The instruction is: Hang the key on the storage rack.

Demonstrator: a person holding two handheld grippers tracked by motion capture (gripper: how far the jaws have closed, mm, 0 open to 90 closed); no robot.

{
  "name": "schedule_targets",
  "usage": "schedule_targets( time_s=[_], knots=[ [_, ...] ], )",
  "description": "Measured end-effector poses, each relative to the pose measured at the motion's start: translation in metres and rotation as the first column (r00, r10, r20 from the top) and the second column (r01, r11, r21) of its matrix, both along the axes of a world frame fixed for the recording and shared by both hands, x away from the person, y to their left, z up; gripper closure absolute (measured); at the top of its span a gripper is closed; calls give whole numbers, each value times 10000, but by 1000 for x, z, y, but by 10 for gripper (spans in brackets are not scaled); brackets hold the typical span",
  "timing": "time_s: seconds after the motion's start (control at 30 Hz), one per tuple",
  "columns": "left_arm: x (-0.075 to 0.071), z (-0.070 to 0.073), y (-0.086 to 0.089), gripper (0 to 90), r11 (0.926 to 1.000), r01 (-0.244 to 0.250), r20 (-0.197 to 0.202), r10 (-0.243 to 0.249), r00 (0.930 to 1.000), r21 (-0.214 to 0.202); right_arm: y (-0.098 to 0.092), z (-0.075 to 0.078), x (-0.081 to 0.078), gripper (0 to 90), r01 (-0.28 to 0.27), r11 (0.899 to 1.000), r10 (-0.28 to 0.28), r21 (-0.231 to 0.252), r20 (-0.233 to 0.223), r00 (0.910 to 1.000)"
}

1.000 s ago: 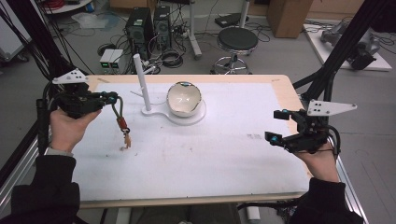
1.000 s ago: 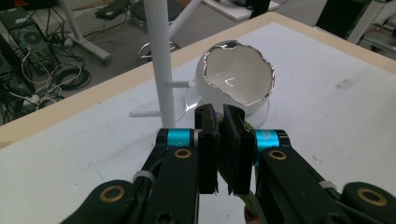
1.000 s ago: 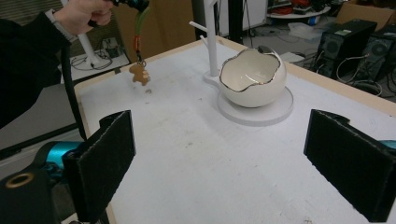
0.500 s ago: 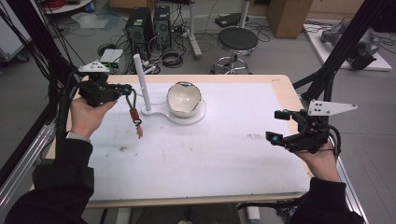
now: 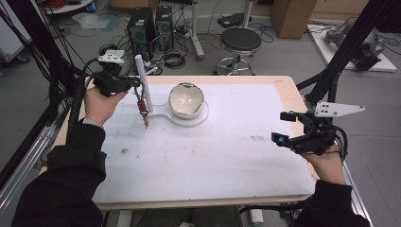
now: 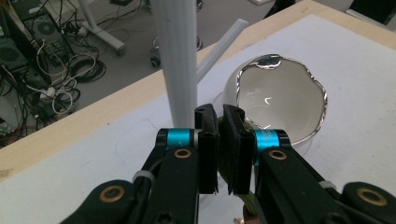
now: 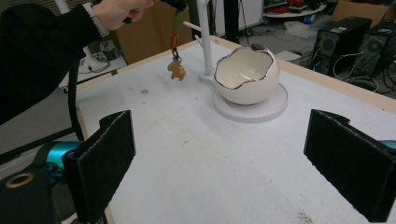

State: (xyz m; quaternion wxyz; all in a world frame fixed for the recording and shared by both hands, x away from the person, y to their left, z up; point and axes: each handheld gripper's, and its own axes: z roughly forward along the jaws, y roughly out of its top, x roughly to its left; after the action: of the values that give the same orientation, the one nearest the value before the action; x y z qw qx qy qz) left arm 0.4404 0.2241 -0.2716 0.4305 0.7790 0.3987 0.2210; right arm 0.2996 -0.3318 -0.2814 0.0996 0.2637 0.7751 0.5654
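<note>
Bowl (image 5: 186, 100): white, egg-shaped, with a jagged gilt rim, seated on the round white base (image 5: 198, 120) of a stand near the table's far edge. I see glossy white inside it, with no contents I can make out. From the same base rises a white post (image 5: 143, 85), left of the bowl; in my right gripper view a short peg (image 7: 190, 25) branches from it.

Keychain (image 5: 142, 106): an olive strap with a small tan charm (image 7: 176, 71) at its lower end. It hangs from my left gripper (image 5: 136, 84), whose jaws are clamped together on the strap's top. The charm dangles clear above the white mat (image 5: 203, 156), just in front of the post and left of the bowl. In my left gripper view the post stands directly beyond the jaw tips, between them and the floor clutter behind, with the bowl to its right.

Right gripper (image 5: 283, 127): held over the mat's right edge, well apart from the stand, jaws wide apart with nothing between them.

Surroundings: a black stool (image 5: 240, 40) and computer towers (image 5: 147, 26) on the floor beyond the table (image 5: 283, 85); dark frame struts at both sides.
</note>
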Motion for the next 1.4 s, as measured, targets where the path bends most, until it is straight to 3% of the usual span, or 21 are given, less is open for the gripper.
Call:
schedule_targets(
  time_s=[0.3, 0.4, 0.53, 0.77, 0.9, 0.93, 0.97, 1.0, 1.03, 1.07, 1.1, 1.13, 1.17, 1.27, 1.4],
  knots=[
    [17, -13, 0, 843, 9994, -312, -573, 319, 9978, 145, -5, 1, -2, 81, 151, 9999, -151, 36, -30, 9999],
    [18, -13, -1, 842, 9994, -317, -497, 323, 9982, 131, -8, 3, -4, 81, 173, 9998, -174, 140, 15, 9998],
    [22, -19, -5, 841, 9977, -349, -851, 398, 9956, 586, -9, 4, -5, 81, 211, 9996, -212, 198, 64, 9998],
    [18, -17, -9, 825, 9987, -268, -678, 297, 9973, 423, -7, 2, -3, 81, 185, 9997, -185, 130, -14, 9998],
    [16, -14, -3, 625, 9986, -506, -742, 515, 9959, 128, -5, 2, -3, 81, 158, 9998, -157, 88, -58, 9999],
    [15, -12, -1, 625, 9983, -589, -704, 590, 9958, 25, -5, 2, -3, 81, 158, 9998, -157, 88, -58, 9999],
    [13, -10, 1, 527, 9982, -593, -643, 586, 9962, -95, -4, 2, -3, 81, 135, 9999, -134, 94, -70, 9999],
    [12, -9, 2, 527, 9982, -559, -580, 545, 9968, -220, -4, 2, -3, 81, 135, 9999, -134, 94, -70, 9999],
    [10, -7, 3, 415, 9982, -496, -518, 478, 9975, -342, -3, 2, -3, 81, 88, 9999, -88, 51, -56, 9999],
    [8, -6, 4, 415, 9982, -434, -490, 414, 9979, -405, -3, 2, -3, 81, 88, 9999, -88, 51, -56, 9999],
    [7, -4, 5, 349, 9981, -328, -516, 300, 9982, -527, -2, 2, -3, 81, 84, 9999, -84, 58, -45, 10000],
    [4, -2, 5, 148, 9975, -251, -547, 215, 9983, -666, -1, 2, -2, 81, 62, 10000, -62, 32, -42, 10000],
    [2, -1, 5, 148, 9974, -223, -559, 184, 9983, -688, -1, 2, -2, 81, 62, 10000, -62, 32, -42, 10000],
    [-9, 6, 3, 17, 9962, -42, -425, 4, 9991, -872, -1, 1, -1, 81, 88, 10000, -88, -2, -115, 9999],
    [-34, 15, 1, 17, 9925, 463, 248, -438, 9987, -1131, -4, 0, 0, 81, 129, 9999, -128, 69, -109, 9999]
  ],
)
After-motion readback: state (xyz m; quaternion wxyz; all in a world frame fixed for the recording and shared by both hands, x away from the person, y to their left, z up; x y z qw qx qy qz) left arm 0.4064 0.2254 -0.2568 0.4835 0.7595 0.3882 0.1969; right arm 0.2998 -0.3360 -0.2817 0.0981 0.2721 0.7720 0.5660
